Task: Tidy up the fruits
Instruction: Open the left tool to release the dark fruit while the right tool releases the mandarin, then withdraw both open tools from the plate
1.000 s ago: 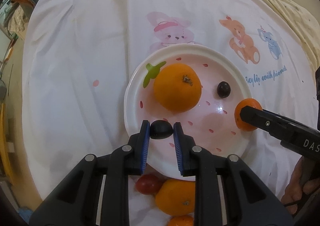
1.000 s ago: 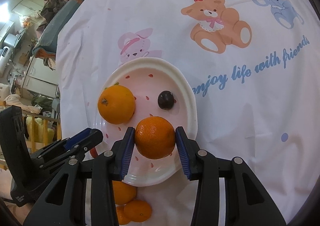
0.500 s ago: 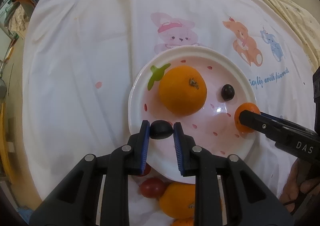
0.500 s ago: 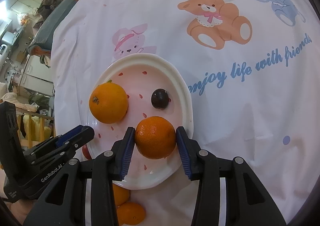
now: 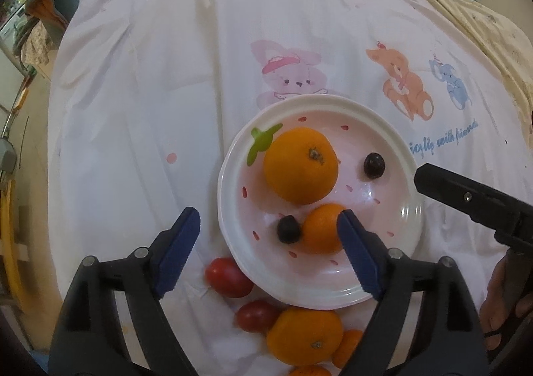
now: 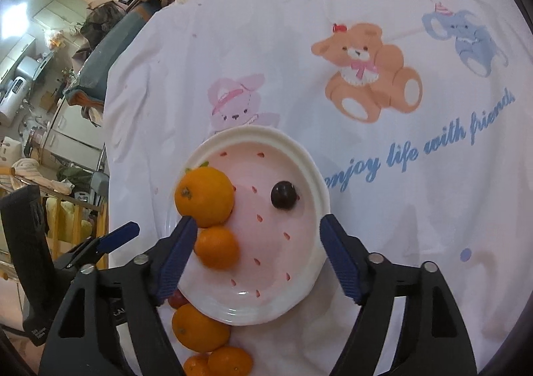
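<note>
Both tools are held spread and empty: the left gripper (image 5: 268, 229) above a dark grape (image 5: 288, 228) touching a small orange (image 5: 320, 227), the right gripper (image 6: 255, 227) over the same plate (image 6: 311, 169), where a large orange (image 6: 205, 196) is also seen

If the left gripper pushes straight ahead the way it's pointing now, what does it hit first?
Probably the small dark fruit and the small orange touching it on the plate, both lying between the open left gripper's fingers. Depth is unclear; it may pass above them.
</note>
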A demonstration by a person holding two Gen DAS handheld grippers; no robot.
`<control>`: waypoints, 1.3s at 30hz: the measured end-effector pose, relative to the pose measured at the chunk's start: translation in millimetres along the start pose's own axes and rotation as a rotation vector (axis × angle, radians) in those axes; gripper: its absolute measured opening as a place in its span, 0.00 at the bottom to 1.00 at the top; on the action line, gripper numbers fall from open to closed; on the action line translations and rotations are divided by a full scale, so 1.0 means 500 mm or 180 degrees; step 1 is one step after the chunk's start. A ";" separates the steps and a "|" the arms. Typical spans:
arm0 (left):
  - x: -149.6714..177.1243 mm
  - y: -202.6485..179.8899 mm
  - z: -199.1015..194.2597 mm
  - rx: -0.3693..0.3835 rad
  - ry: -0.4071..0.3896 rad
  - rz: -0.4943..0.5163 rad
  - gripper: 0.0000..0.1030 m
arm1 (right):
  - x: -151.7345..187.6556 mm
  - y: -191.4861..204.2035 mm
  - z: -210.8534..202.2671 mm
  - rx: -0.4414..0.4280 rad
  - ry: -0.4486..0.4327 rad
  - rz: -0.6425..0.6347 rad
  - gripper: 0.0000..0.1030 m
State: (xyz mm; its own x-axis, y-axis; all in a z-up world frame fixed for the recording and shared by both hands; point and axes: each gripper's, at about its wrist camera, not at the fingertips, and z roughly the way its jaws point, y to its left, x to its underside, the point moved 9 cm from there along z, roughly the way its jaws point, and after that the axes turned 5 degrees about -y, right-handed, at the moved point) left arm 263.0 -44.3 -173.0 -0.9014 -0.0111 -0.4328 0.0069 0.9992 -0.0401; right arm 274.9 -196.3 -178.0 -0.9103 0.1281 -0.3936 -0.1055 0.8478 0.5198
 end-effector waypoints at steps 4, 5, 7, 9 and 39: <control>-0.001 0.006 -0.006 -0.0041 -0.0020 -0.0030 0.79 | -0.006 0.002 -0.011 0.0050 -0.0040 -0.0045 0.82; -0.001 0.009 -0.010 -0.0047 -0.0032 -0.0052 0.79 | -0.006 0.003 -0.013 0.0069 -0.0056 -0.0052 0.84; 0.001 0.014 -0.019 -0.0039 -0.0058 -0.0102 0.79 | -0.004 0.008 -0.024 0.0077 -0.0085 -0.0070 0.86; 0.001 0.022 -0.034 -0.0046 -0.0110 -0.0169 0.79 | -0.005 0.014 -0.033 0.0068 -0.0107 -0.0072 0.87; 0.131 0.084 -0.274 -0.0267 -0.0580 -0.0341 0.79 | 0.173 0.126 -0.224 0.0141 -0.0339 -0.0466 0.88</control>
State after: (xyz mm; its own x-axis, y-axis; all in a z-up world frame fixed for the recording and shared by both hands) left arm 145.0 2.2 -79.4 -0.8019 -0.1166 -0.5859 -0.1276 0.9916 -0.0227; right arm 144.7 -189.3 -94.5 -0.8387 0.0533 -0.5420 -0.2139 0.8829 0.4179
